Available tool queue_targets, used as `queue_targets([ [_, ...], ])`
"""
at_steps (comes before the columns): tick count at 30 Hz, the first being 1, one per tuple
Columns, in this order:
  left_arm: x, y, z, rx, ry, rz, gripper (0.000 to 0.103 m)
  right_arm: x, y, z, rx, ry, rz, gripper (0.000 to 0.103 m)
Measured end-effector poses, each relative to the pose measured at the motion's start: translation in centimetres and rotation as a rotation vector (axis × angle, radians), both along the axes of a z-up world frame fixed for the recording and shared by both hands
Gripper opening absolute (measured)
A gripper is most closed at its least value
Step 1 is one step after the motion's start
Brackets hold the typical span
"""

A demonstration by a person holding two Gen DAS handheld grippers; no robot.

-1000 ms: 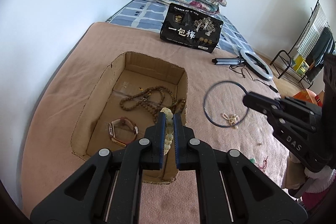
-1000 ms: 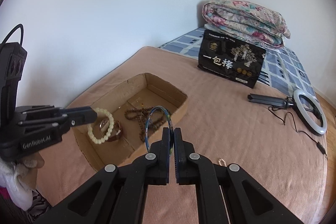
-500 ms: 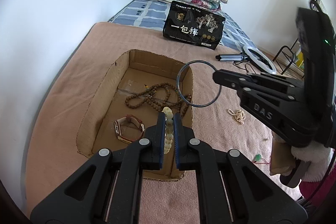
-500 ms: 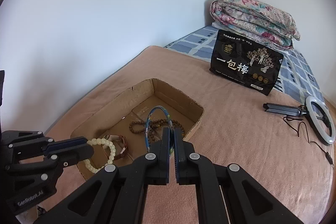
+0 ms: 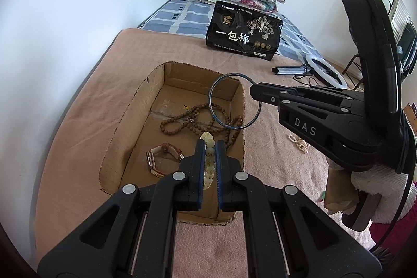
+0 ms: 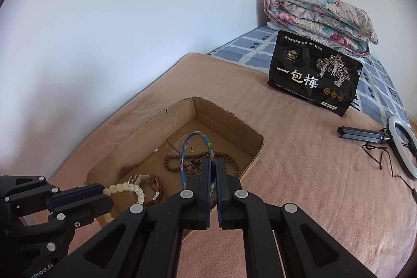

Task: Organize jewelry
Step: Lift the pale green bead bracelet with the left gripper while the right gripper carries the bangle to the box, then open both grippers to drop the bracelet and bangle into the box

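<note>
Roughly halfway: wooden bead necklace and watch already in the cardboard box, left gripper fingers clamp the pale bracelet, right gripper fingers pinch the blue bangle over it, pearl string still on the bed.

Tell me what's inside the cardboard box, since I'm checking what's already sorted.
Inside the cardboard box lie a brown bead necklace and a wristwatch. The near right corner is hidden behind the left gripper.
</note>
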State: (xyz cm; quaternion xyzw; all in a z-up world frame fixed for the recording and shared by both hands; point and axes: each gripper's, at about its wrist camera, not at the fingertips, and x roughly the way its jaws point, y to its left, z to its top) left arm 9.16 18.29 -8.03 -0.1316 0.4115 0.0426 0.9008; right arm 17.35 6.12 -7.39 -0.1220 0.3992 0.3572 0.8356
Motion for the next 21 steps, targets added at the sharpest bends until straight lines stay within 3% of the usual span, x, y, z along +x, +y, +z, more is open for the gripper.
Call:
queue_targets([
  [4, 0.2, 0.1, -0.2, 0.004, 0.011, 0.0, 0.005, 0.1, 0.3, -0.1, 0.006, 0.009, 0.006, 0.003],
  [6, 0.2, 0.0, -0.2, 0.004, 0.013, -0.002, 0.005, 0.0, 0.3, 0.0, 0.007, 0.005, 0.002, 0.022],
  [7, 0.2, -0.1, -0.3, 0.009, 0.018, -0.001, 0.005, 0.0, 0.2, 0.1, 0.012, -0.003, -0.006, 0.037],
  [8, 0.4, -0.1, -0.3, 0.015, 0.02, 0.001, 0.006, 0.0, 0.1, 0.2, 0.015, -0.008, -0.012, 0.044],
  [11, 0.3, -0.3, -0.3, 0.029, 0.014, 0.004, 0.025, 0.0, -0.1, 0.4, 0.02, -0.013, -0.027, 0.06],
  [17, 0.3, -0.4, -0.2, 0.04, 0.01, 0.005, 0.026, 0.1, -1.0, 0.9, 0.035, -0.022, -0.067, 0.084],
  [21, 0.2, -0.5, -0.1, 0.047, 0.002, 0.002, 0.026, 0.3, -1.8, 1.1, 0.049, -0.014, -0.091, 0.09],
])
